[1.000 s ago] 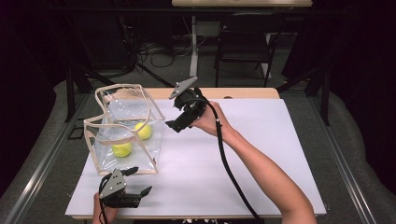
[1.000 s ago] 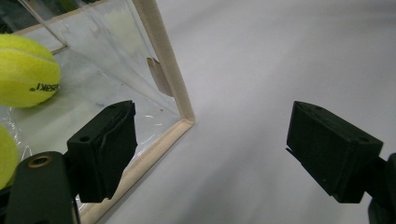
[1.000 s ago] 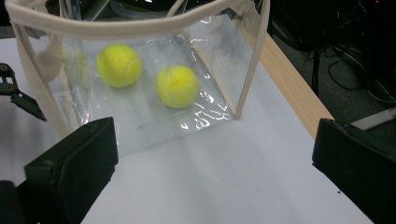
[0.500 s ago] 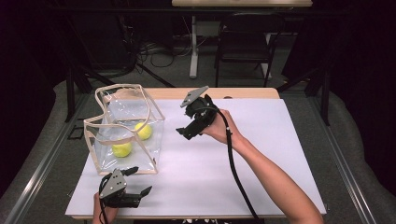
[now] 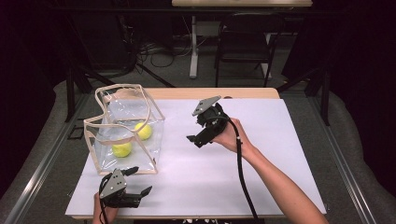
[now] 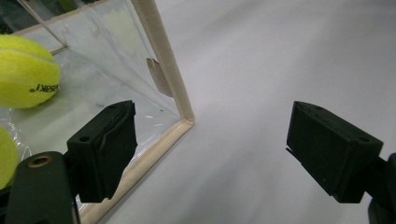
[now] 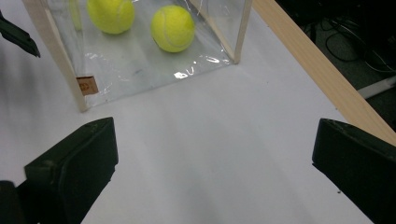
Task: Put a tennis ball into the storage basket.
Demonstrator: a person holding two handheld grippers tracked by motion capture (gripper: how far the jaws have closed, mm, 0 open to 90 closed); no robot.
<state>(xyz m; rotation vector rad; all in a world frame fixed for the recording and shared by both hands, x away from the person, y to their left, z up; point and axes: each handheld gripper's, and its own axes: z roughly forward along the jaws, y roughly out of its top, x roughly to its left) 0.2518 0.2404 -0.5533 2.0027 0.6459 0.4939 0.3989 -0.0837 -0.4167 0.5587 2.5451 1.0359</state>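
A clear plastic bag (image 5: 156, 140) with beige trim stands open on the left of the white table sheet (image 5: 261, 163). Inside lie two yellow tennis balls (image 5: 143, 131) (image 5: 122, 149). My left gripper (image 5: 140, 180) rests open by the table's front edge, just in front of the bag. Its view shows the bag's corner trim (image 6: 170, 79) and a ball (image 6: 28, 70) beyond the left gripper's (image 6: 215, 130) spread jaws. My right gripper (image 5: 196, 133) hangs open over the middle of the table, right of the bag, pointing toward it. The right gripper (image 7: 215, 158) holds nothing, and both balls (image 7: 173, 28) (image 7: 111, 14) lie beyond it.
The wooden table edge (image 7: 317, 79) runs along the far side. A dark chair (image 5: 245, 51) and a table leg (image 5: 193, 46) with cables stand on the floor behind. White sheet spreads to the right of the right hand.
My right gripper has drawn back from the bag's opening, moving right and toward the near side. The left gripper, the bag and the balls have stayed put.
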